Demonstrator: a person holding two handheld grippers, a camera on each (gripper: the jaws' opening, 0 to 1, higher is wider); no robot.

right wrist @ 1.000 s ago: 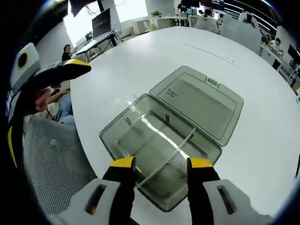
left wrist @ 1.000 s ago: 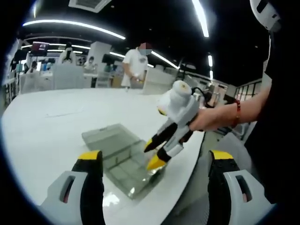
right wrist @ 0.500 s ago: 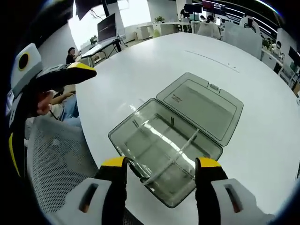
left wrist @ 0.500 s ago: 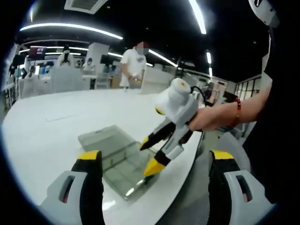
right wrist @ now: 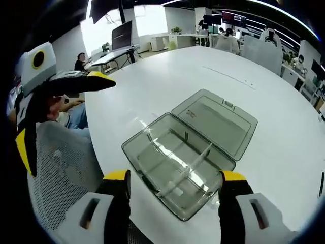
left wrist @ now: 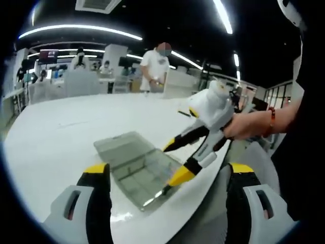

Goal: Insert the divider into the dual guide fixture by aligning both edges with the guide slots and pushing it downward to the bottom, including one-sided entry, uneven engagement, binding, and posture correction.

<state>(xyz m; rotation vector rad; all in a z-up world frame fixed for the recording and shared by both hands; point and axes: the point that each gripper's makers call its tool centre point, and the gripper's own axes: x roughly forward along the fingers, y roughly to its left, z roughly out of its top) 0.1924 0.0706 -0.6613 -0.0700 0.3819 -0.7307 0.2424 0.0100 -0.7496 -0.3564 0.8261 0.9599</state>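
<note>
A smoky, translucent rectangular plastic box (right wrist: 175,175) is sitting near the rounded edge of the smooth white bench (right wrist: 152,91), its flat hinged lid (right wrist: 216,122) lying open, with a thin clear plastic divider (right wrist: 190,165) standing across its inside. The right gripper (right wrist: 175,185), yellow-tipped, is hovering above the box with jaws spread wide and gripping nothing. The left gripper (left wrist: 165,175) is hanging off the bench edge, equally wide and empty.

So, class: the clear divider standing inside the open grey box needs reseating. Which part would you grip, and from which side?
Grip the divider by its top edge, near mid-length, coming from above with one jaw on each face. It is a thin clear strip standing on edge across the box, so only the upper edge is free; the box walls block its sides. The right gripper hangs open above it.
</note>
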